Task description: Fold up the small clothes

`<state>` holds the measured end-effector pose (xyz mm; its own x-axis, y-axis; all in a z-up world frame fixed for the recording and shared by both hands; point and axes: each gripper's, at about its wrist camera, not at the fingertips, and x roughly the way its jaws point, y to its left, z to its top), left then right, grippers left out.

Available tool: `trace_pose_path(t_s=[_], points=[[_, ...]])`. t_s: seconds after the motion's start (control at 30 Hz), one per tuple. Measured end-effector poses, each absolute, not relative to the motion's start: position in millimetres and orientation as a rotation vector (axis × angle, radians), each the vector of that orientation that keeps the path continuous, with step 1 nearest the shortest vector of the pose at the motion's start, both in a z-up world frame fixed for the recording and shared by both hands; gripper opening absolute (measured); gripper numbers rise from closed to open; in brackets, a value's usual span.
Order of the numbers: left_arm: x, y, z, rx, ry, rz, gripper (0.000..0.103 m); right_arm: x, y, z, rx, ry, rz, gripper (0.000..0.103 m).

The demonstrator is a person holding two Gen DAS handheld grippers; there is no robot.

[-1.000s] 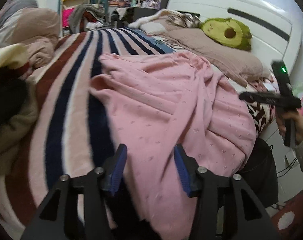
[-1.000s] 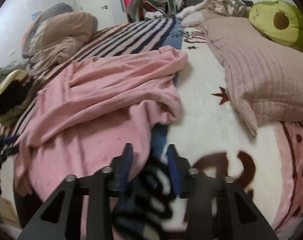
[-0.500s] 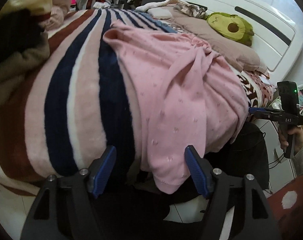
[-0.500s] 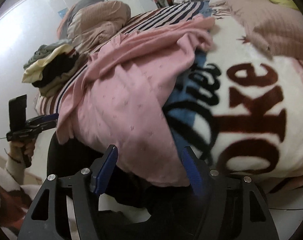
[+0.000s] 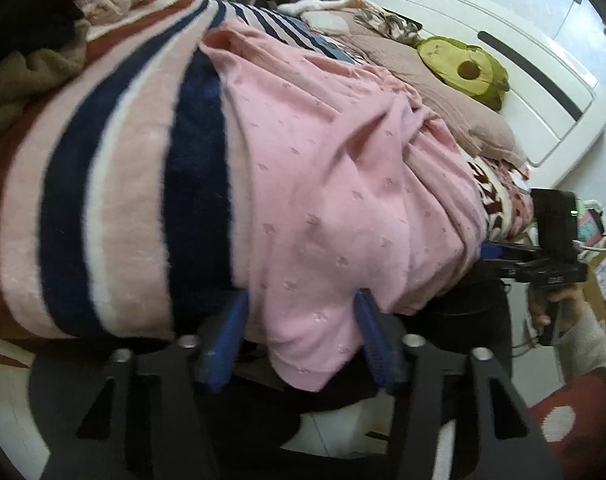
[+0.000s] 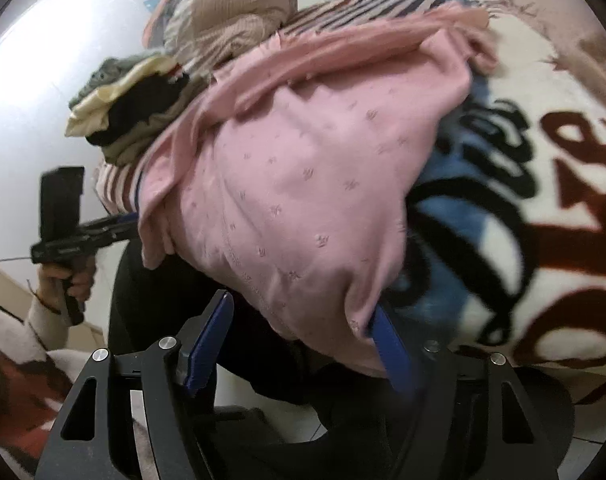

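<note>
Left wrist view: the left gripper (image 5: pixel 301 334) points down at the bed edge, where a corner of the pink garment (image 5: pixel 343 184) hangs over the striped blanket (image 5: pixel 115 184). Its jaws have just been closing and now stand partly open either side of the hanging hem — the blue pads look near the cloth but not clamped on it. The right gripper (image 5: pixel 487 251) sits at the garment's far corner.

Right wrist view: the right gripper (image 6: pixel 303 344) is wider open, having just been opening, with the other hanging corner of the garment (image 6: pixel 303 184) between its jaws and no pinch yet; the left gripper (image 6: pixel 129 220) shows beyond.

This looks like the grasping step — each gripper must close on its corner before lifting to spread or fold.
</note>
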<state>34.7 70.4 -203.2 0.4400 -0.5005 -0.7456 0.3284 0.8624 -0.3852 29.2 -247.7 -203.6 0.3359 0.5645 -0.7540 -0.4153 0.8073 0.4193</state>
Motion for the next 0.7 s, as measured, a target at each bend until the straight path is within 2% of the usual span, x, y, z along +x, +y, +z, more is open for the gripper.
trace_pose_path(t_s=[0.2,0.27,0.33,0.47,0.53,0.57,0.63,0.7], points=[[38,58,-204,-0.156,0.988,-0.526,0.043,35,-228,-220,0.191,1.095,0.673,0.065],[38,59,-205,-0.165,0.988,-0.543,0.045,37,-221,-220,0.19,1.093,0.697,0.065],[38,59,-207,-0.172,0.993,-0.563,0.056,39,-215,-221,0.182,1.091,0.717,0.064],[40,58,-209,-0.171,1.006,-0.56,0.059,45,-205,-226,0.157,1.114,0.737,0.061],[41,59,-209,-0.18,1.014,-0.562,0.059,47,-202,-230,0.157,1.127,0.736,0.054],[41,60,-210,-0.192,1.024,-0.562,0.056,47,-201,-230,0.162,1.129,0.742,0.05],[41,59,-213,-0.195,1.042,-0.564,0.025,48,-203,-227,0.196,1.125,0.774,0.023],[42,55,-213,-0.169,1.042,-0.555,0.015,47,-206,-224,0.235,1.118,0.801,0.015]])
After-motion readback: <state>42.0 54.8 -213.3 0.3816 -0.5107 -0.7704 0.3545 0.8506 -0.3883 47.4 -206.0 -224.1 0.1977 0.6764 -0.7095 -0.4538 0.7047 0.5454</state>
